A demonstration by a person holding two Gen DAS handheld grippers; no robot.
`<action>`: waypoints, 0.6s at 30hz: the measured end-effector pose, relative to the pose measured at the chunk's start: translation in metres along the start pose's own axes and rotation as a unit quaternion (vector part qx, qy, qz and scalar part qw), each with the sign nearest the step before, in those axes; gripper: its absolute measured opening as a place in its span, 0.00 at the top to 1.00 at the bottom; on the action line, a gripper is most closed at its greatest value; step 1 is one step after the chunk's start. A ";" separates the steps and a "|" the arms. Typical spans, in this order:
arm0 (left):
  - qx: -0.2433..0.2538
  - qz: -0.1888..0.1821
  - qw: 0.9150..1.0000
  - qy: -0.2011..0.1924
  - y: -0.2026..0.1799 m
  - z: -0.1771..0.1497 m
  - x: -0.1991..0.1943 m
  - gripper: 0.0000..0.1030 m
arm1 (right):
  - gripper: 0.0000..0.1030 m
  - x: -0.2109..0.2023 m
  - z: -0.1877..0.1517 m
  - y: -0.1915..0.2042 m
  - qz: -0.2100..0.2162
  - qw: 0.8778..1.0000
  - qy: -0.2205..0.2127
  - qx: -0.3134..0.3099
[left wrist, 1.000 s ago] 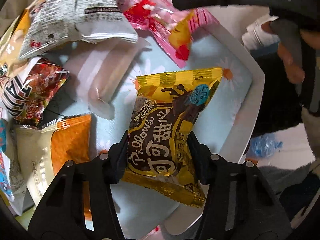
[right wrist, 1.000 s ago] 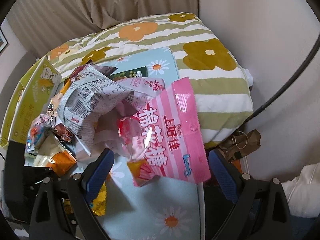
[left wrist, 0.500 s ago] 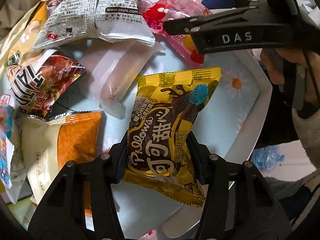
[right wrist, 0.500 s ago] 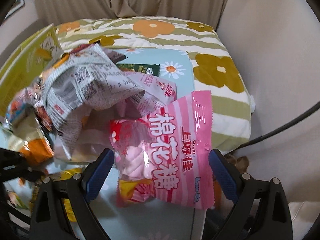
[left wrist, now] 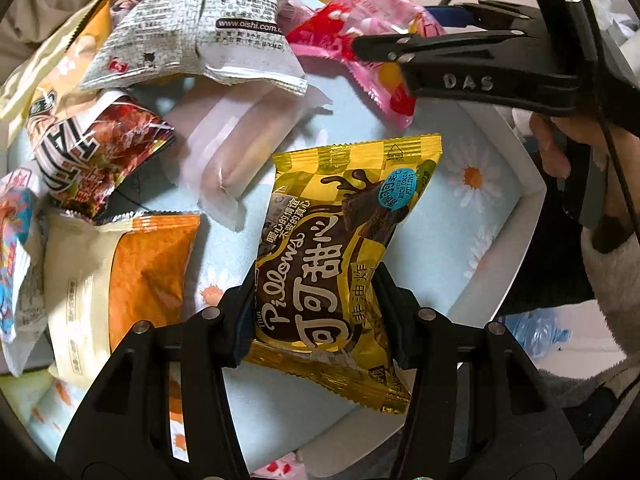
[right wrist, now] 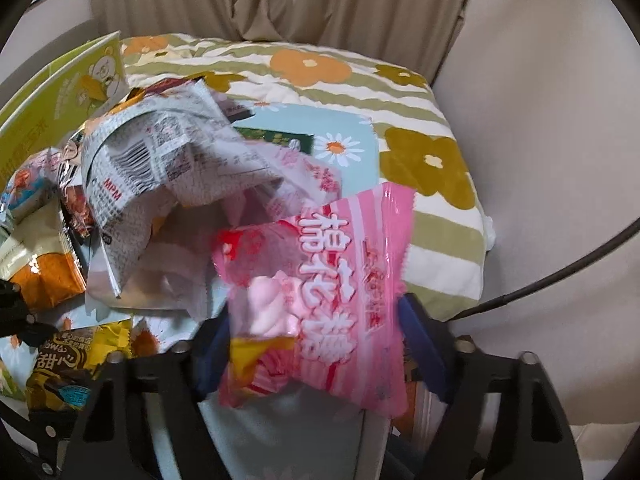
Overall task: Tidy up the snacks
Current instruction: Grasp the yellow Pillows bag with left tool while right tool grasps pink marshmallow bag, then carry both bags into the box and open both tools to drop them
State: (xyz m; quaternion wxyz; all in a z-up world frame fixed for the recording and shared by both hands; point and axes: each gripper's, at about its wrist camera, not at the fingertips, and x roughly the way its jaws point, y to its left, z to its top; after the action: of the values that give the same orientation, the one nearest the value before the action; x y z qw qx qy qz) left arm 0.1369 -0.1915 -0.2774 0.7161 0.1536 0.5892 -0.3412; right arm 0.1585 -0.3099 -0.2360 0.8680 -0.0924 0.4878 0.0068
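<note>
My left gripper (left wrist: pixel 316 320) is shut on a yellow and brown Pillows snack bag (left wrist: pixel 340 256) over the blue daisy-print tray (left wrist: pixel 496 196). My right gripper (right wrist: pixel 316 352) has closed on a pink marshmallow bag (right wrist: pixel 332 280), its fingers touching both sides of the bag. The right gripper also shows in the left wrist view (left wrist: pixel 460 68), over the pink bag (left wrist: pixel 360 40) at the tray's far side. The Pillows bag shows at the lower left of the right wrist view (right wrist: pixel 68 360).
Other snacks lie in the tray: a grey-white Oishi bag (left wrist: pixel 208 28), a red-black bag (left wrist: pixel 88 152), an orange-cream bag (left wrist: pixel 120 280) and a pale pink packet (left wrist: pixel 240 140). A flowered cushion (right wrist: pixel 400 120) lies beyond. A green box (right wrist: pixel 60 96) stands left.
My right gripper moved in around the pink marshmallow bag and closed from wide open onto it. My left gripper kept hold of the Pillows bag, shifting slightly.
</note>
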 end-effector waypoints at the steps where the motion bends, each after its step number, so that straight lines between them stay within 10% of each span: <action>1: -0.002 0.000 1.000 -0.002 0.001 -0.001 -0.001 0.53 | 0.40 -0.003 0.000 -0.004 0.009 1.000 -0.004 0.012; 18: -0.045 0.020 0.995 -0.081 -0.008 -0.019 -0.089 0.54 | 0.43 -0.094 0.023 -0.017 0.027 0.997 -0.071 0.023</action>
State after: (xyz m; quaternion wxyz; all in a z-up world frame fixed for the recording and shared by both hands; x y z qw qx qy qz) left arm 0.1114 -0.1578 -0.1965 0.7747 0.1046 0.5407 -0.3109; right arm 0.1300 -0.3155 -0.1422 0.9020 -0.0584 0.4270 0.0253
